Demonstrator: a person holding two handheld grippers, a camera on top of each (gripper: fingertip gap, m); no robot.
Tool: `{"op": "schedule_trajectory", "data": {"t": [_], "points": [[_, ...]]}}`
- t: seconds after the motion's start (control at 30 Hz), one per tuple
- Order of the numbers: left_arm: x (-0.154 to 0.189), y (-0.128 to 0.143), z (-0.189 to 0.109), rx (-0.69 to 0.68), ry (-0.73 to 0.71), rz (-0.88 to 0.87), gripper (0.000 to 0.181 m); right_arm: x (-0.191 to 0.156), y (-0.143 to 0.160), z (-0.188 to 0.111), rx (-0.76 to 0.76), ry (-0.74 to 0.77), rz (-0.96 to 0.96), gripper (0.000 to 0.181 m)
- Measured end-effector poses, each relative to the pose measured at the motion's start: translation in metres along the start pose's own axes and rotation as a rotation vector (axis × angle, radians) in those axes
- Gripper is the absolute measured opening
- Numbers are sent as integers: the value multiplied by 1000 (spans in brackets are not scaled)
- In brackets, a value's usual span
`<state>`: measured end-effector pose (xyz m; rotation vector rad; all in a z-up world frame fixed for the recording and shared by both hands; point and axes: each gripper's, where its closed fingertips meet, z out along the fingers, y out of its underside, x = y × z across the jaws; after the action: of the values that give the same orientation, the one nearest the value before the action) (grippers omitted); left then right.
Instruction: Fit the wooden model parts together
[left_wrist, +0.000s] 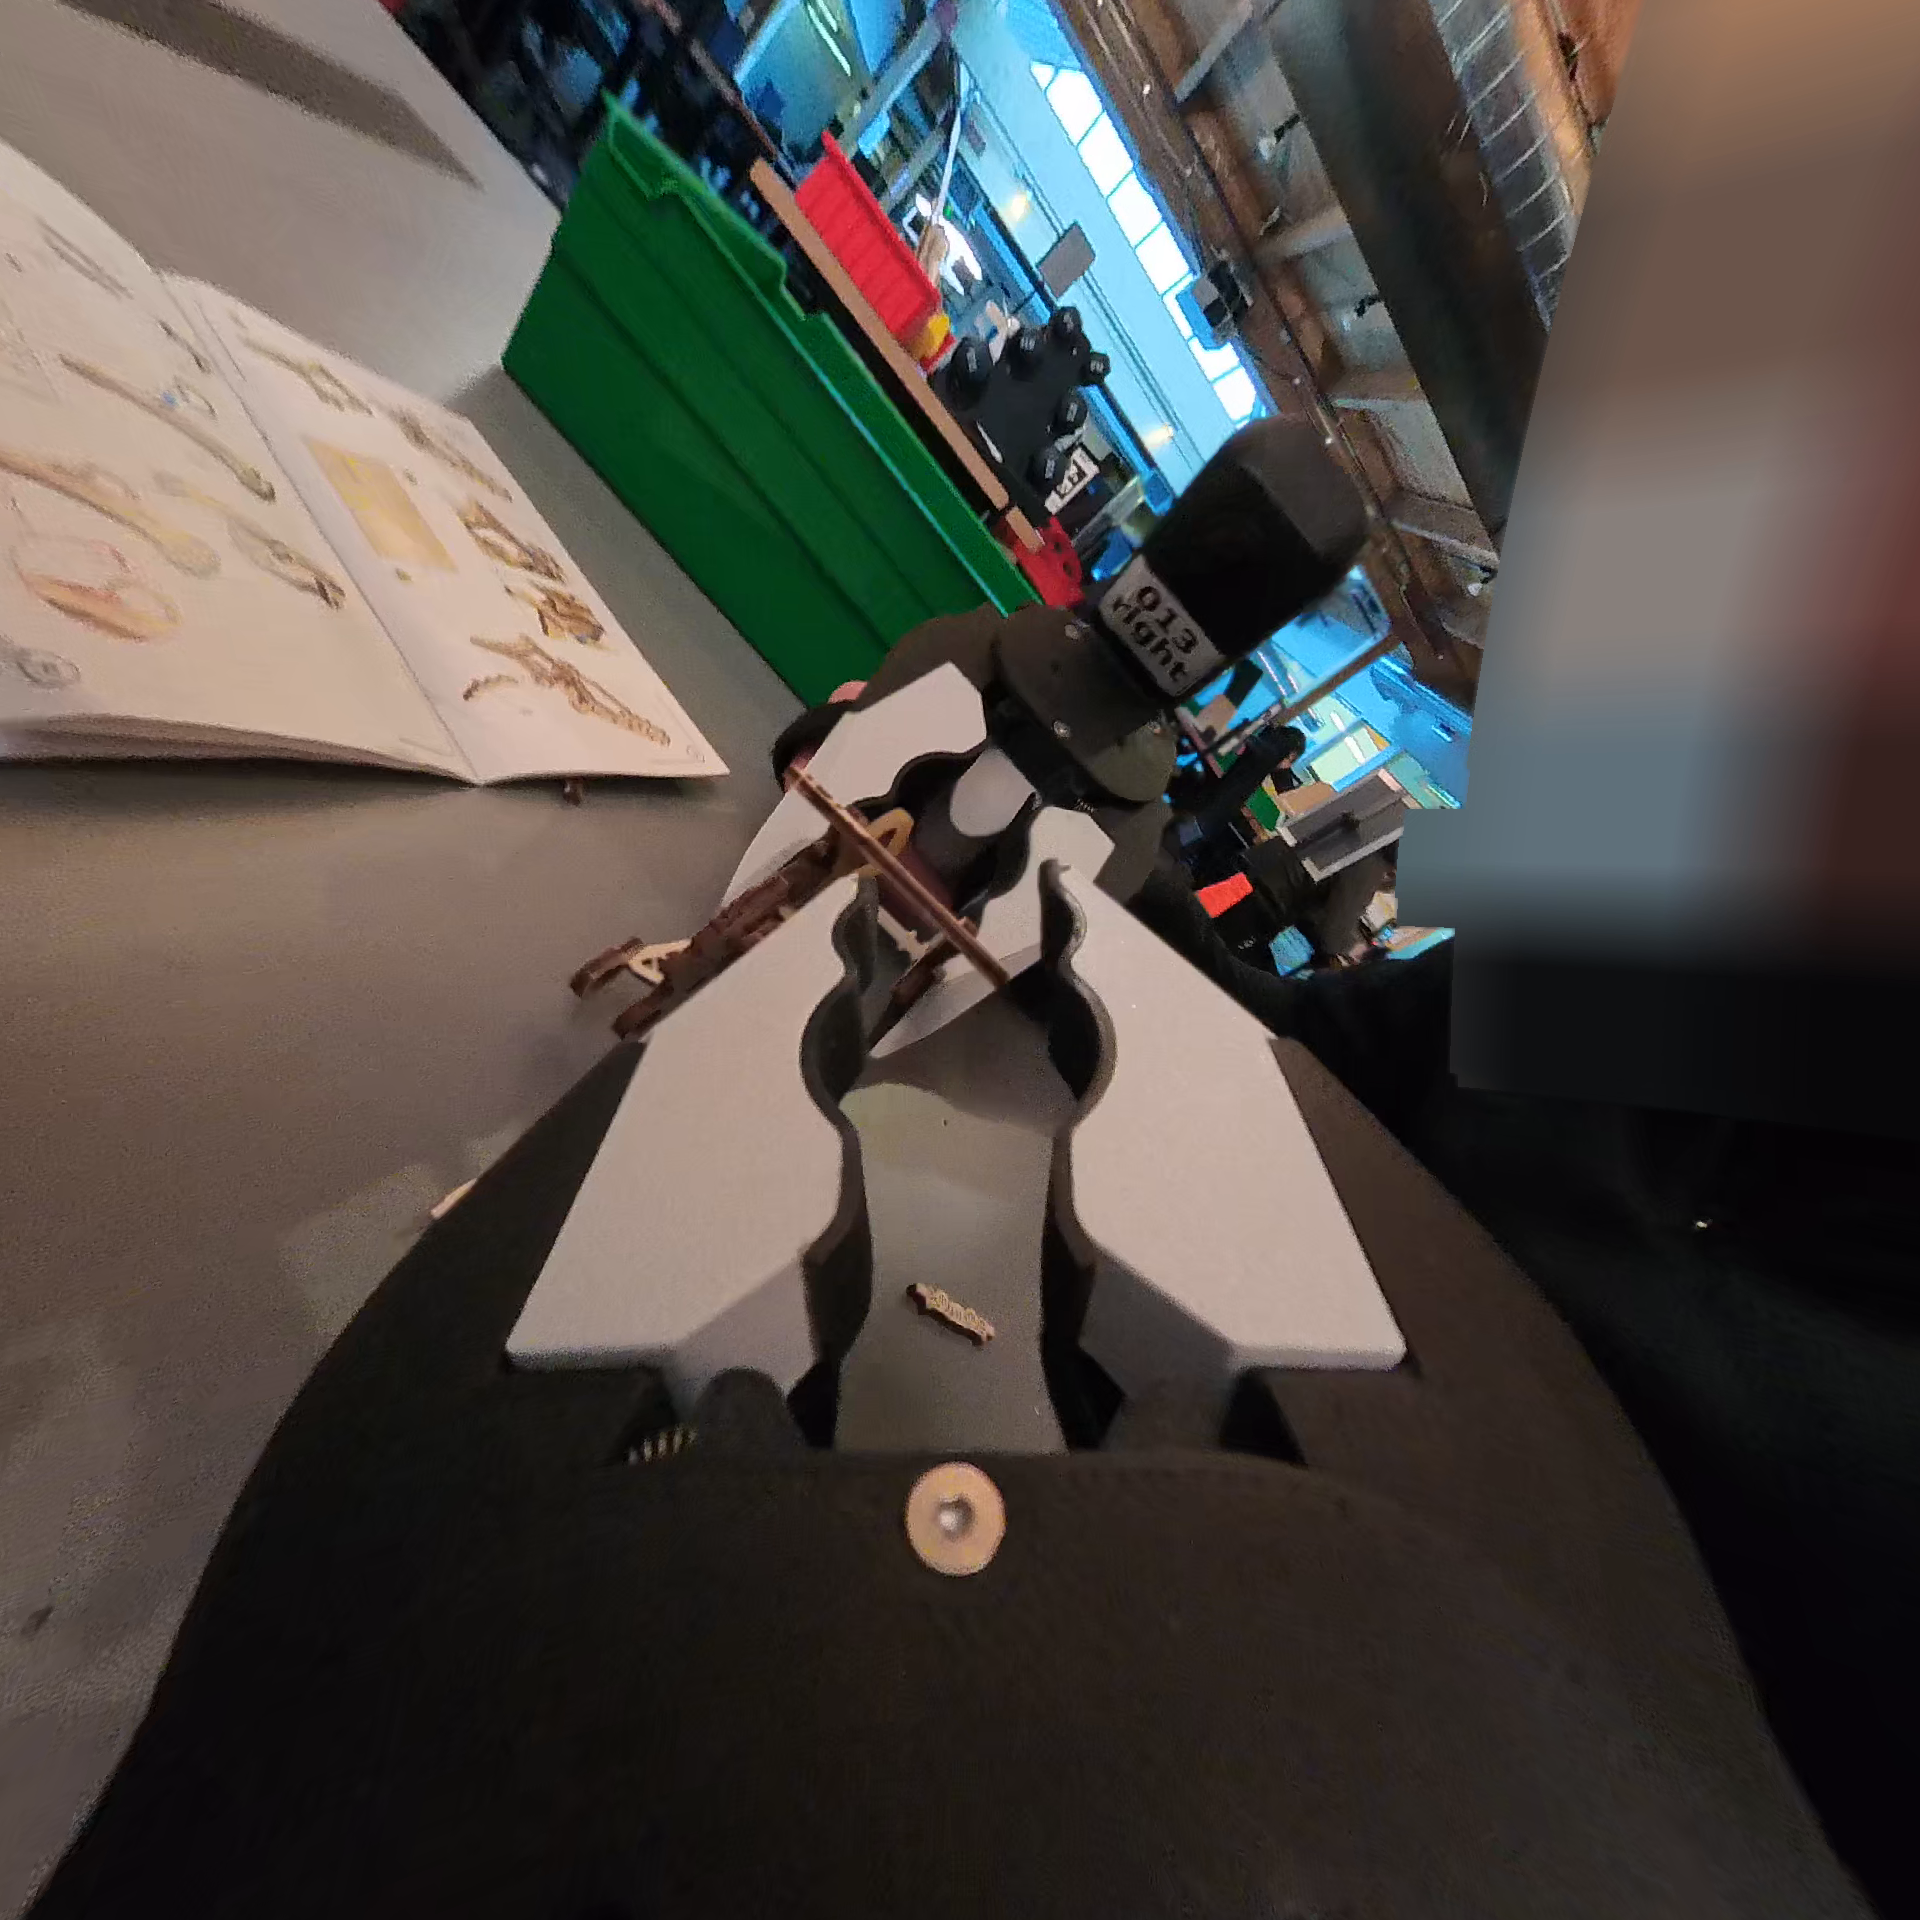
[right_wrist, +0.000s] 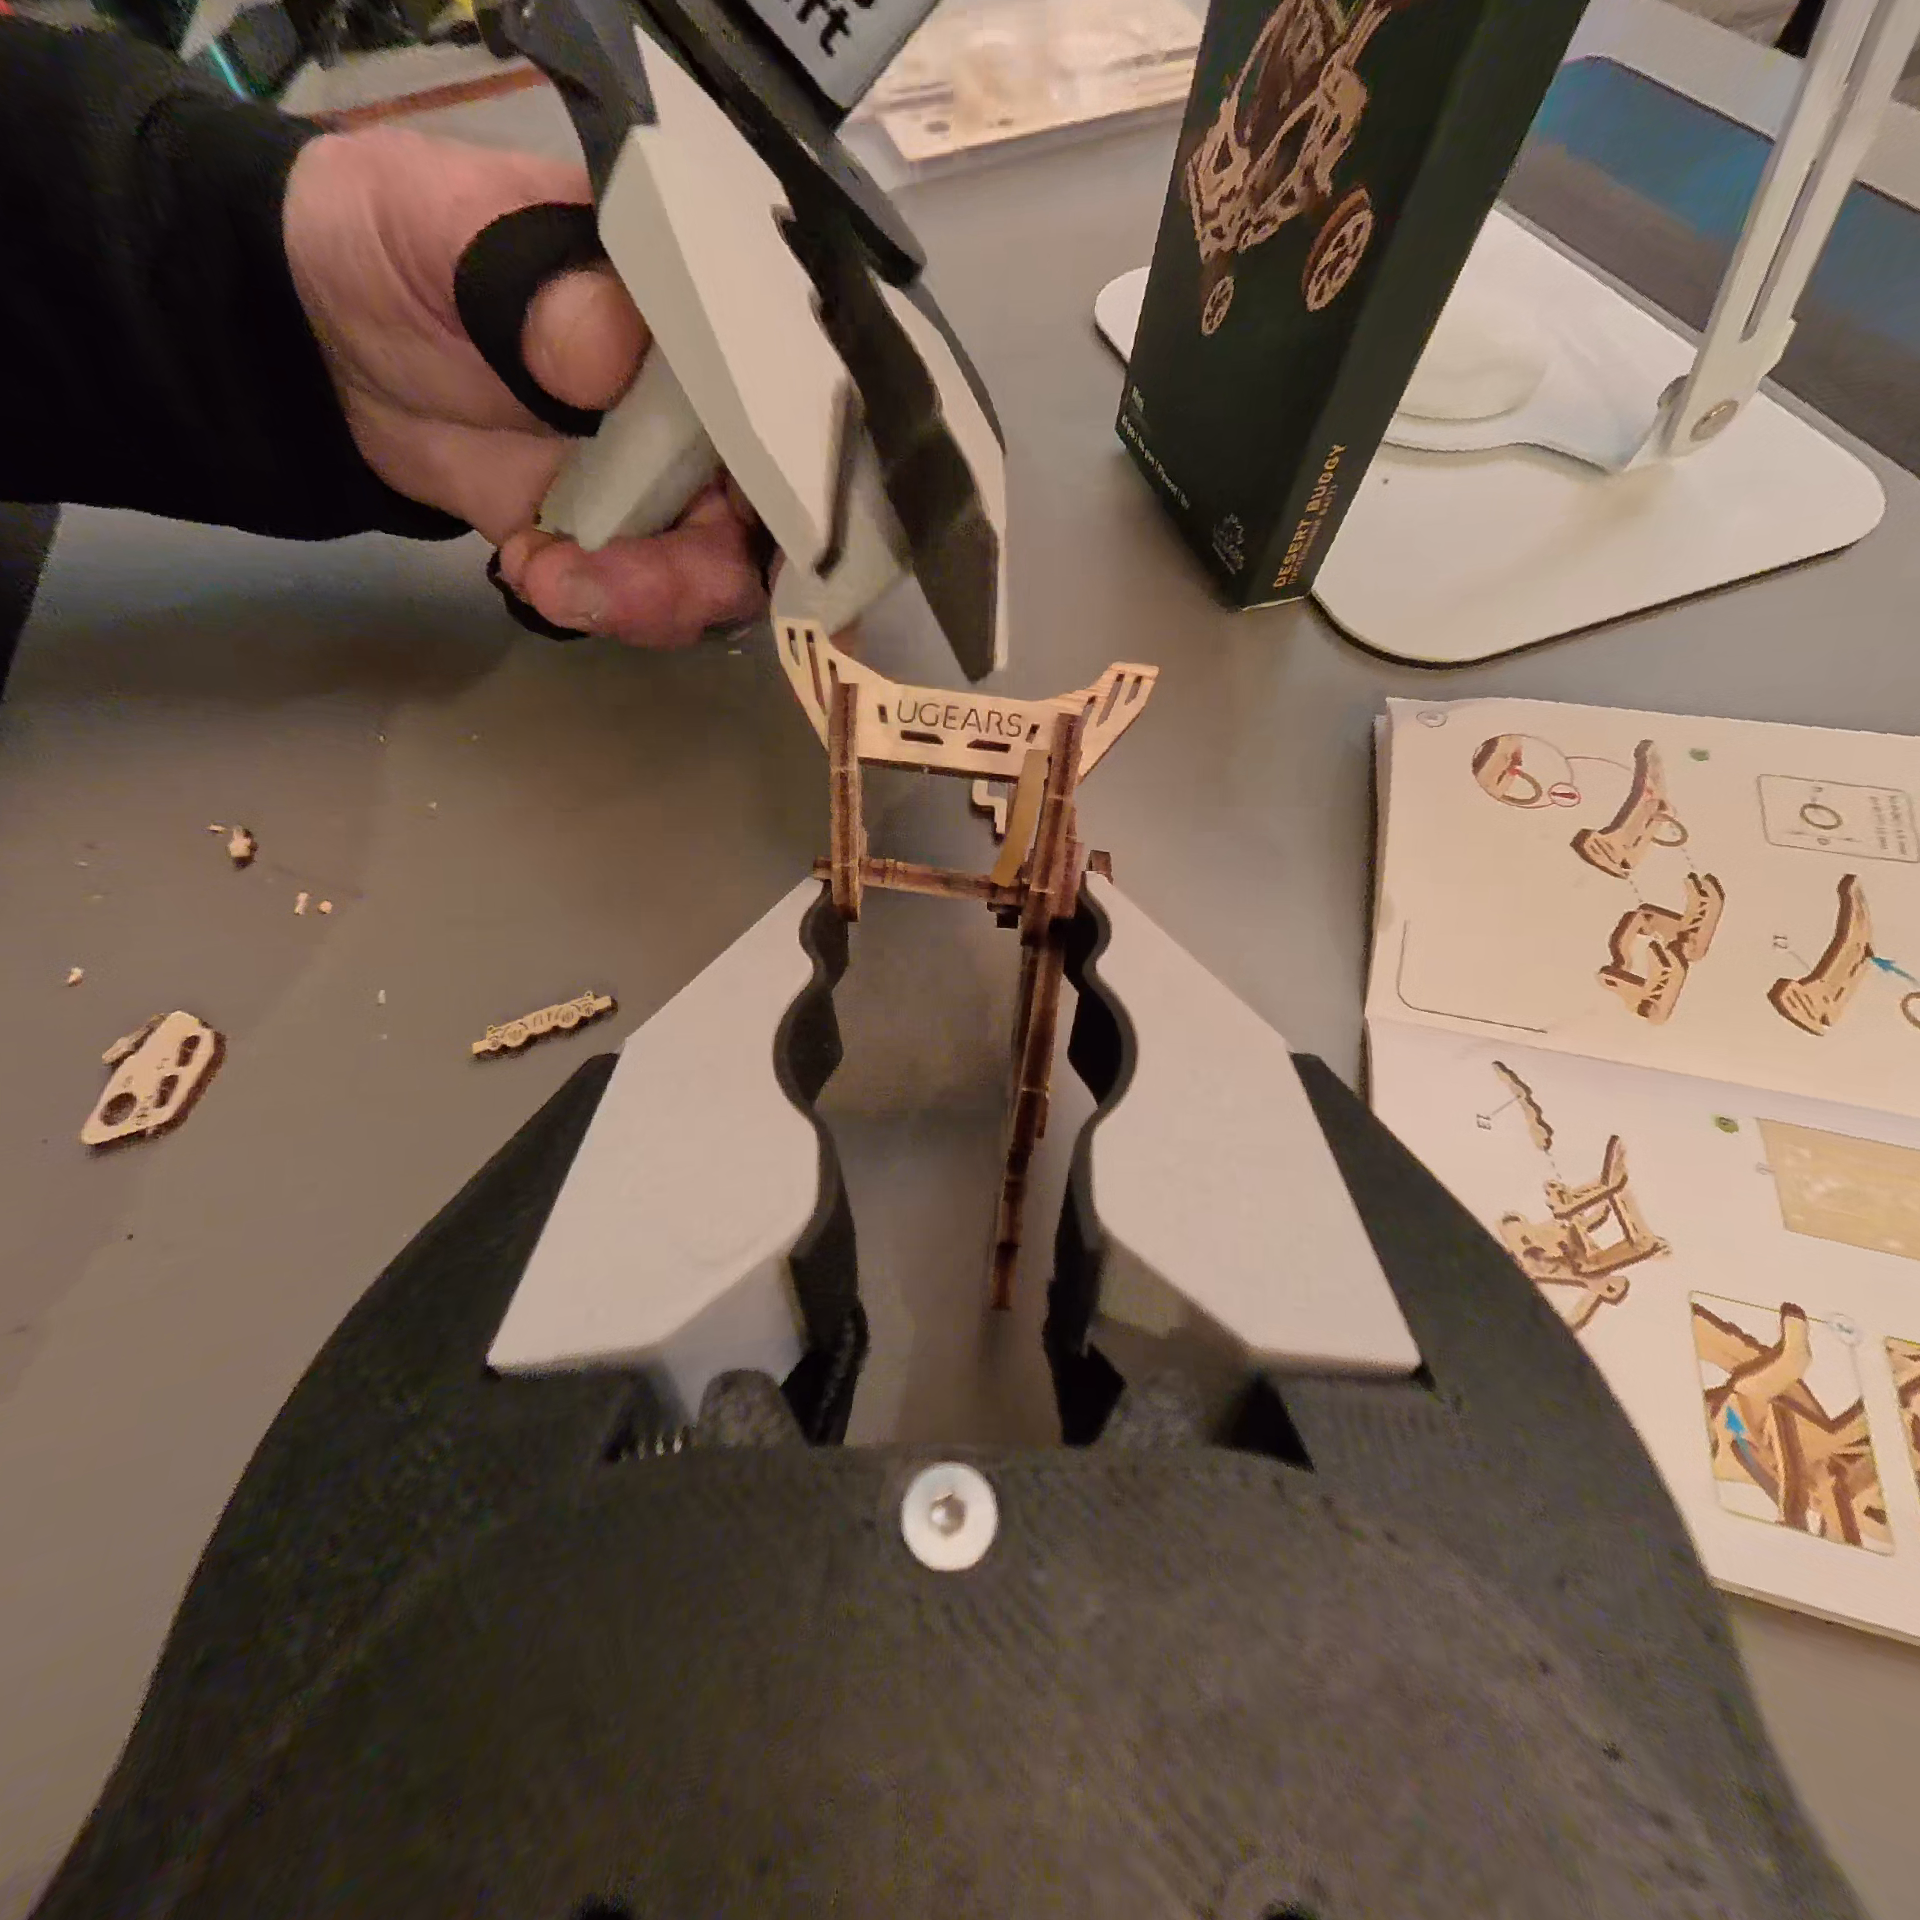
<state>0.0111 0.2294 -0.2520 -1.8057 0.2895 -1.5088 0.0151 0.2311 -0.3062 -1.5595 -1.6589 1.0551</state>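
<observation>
My right gripper (right_wrist: 954, 904) is shut on a light wooden frame assembly (right_wrist: 966, 821), its tips pressing the frame's two sides. The frame stands upright, its engraved top plate (right_wrist: 961, 717) facing me. My left gripper (right_wrist: 904, 613), held by a hand (right_wrist: 447, 343), comes down from the upper left, its tips just above that plate. In the left wrist view my left gripper (left_wrist: 956, 904) is open and empty. The plate (left_wrist: 894, 883) shows edge-on right at its tips, held in the right gripper (left_wrist: 831, 862) beyond.
Loose wooden pieces (right_wrist: 542, 1023) (right_wrist: 151, 1075) and crumbs lie on the grey table (right_wrist: 416, 727) at left. An open instruction booklet (right_wrist: 1662, 1091) (left_wrist: 312, 520) lies at right. A dark model box (right_wrist: 1299, 291) and white stand base (right_wrist: 1610, 499) stand behind. A green bin (left_wrist: 748, 436) stands nearby. The grippers' ends are close to 6 centimeters from one another.
</observation>
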Motion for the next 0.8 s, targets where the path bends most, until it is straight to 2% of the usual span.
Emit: {"op": "schedule_trajectory", "data": {"t": [0.1, 0.23, 0.3, 0.43, 0.63, 0.8], "points": [[5, -9, -12, 49, -46, 73, 33, -3, -13, -8, 75, -54, 50, 40], [5, -16, -23, 92, -144, 181, 47, -12, -39, -27, 244, -185, 150, 40], [6, -14, -19, 72, -161, 208, 56, -18, -52, -35, 324, -264, 191, 40], [19, -5, -2, -7, -178, 346, 56, -36, -68, -41, 410, -412, 234, 40], [37, 6, 6, -58, -170, 413, 24, -50, -83, -47, 509, -597, 370, 39], [46, 7, 0, -39, -140, 395, 15, -59, -91, -48, 526, -624, 396, 40]]}}
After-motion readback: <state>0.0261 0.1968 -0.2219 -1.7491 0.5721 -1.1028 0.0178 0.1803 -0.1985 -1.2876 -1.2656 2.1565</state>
